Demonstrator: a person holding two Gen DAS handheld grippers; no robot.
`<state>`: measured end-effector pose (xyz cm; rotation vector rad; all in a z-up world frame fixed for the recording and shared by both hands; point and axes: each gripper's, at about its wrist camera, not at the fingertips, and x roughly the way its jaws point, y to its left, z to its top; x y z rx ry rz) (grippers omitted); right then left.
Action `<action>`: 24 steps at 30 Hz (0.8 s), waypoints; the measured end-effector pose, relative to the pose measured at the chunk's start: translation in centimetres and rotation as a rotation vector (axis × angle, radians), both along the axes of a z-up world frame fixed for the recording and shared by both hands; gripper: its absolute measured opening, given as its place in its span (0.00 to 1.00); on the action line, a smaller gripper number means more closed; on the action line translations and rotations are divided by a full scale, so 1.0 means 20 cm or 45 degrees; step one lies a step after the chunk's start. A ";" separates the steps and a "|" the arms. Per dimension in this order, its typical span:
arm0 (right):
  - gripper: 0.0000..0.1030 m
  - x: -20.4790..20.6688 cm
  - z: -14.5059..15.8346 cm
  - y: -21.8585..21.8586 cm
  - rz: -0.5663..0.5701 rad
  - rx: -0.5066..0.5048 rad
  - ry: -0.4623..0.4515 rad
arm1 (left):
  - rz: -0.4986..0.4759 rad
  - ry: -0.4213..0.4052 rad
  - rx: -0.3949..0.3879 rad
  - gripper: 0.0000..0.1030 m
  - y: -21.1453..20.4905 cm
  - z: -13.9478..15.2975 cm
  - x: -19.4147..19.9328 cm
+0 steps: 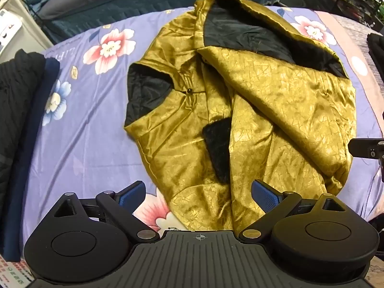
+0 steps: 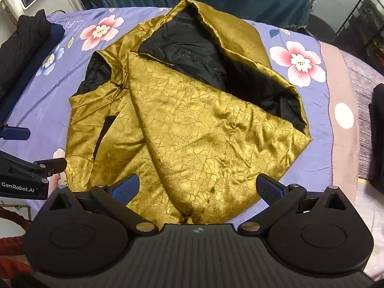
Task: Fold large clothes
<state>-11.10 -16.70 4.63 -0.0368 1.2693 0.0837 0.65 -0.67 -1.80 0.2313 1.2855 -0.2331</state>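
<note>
A gold crinkled jacket (image 1: 276,100) with black lining lies partly folded on the purple floral bed sheet (image 1: 91,124); one side is laid over the middle, lining showing at the top. It also shows in the right wrist view (image 2: 192,120). My left gripper (image 1: 199,194) is open and empty, just above the jacket's near hem. My right gripper (image 2: 199,189) is open and empty, over the near hem too. The left gripper's body shows at the left edge of the right wrist view (image 2: 28,175).
A stack of folded dark clothes (image 1: 21,110) lies on the bed's left side, also seen in the right wrist view (image 2: 26,38). Another dark garment (image 2: 379,129) lies at the right edge. A second bed with blue bedding (image 1: 144,2) stands behind.
</note>
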 end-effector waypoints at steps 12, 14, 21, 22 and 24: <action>0.99 0.04 -0.02 -0.01 0.021 0.009 0.021 | 0.021 0.004 0.012 1.00 0.01 0.00 0.02; 0.99 0.04 -0.03 -0.01 0.026 0.009 0.024 | 0.025 0.009 0.011 1.00 0.01 -0.01 0.01; 0.99 0.04 -0.03 -0.02 0.008 0.068 0.021 | 0.053 0.033 0.002 1.00 0.02 -0.03 0.01; 0.99 0.04 -0.02 -0.03 0.002 0.078 0.014 | 0.059 0.034 0.003 1.00 0.03 -0.04 0.00; 0.99 0.04 -0.02 -0.04 -0.005 0.097 0.009 | 0.072 0.034 0.000 1.00 0.03 -0.04 0.00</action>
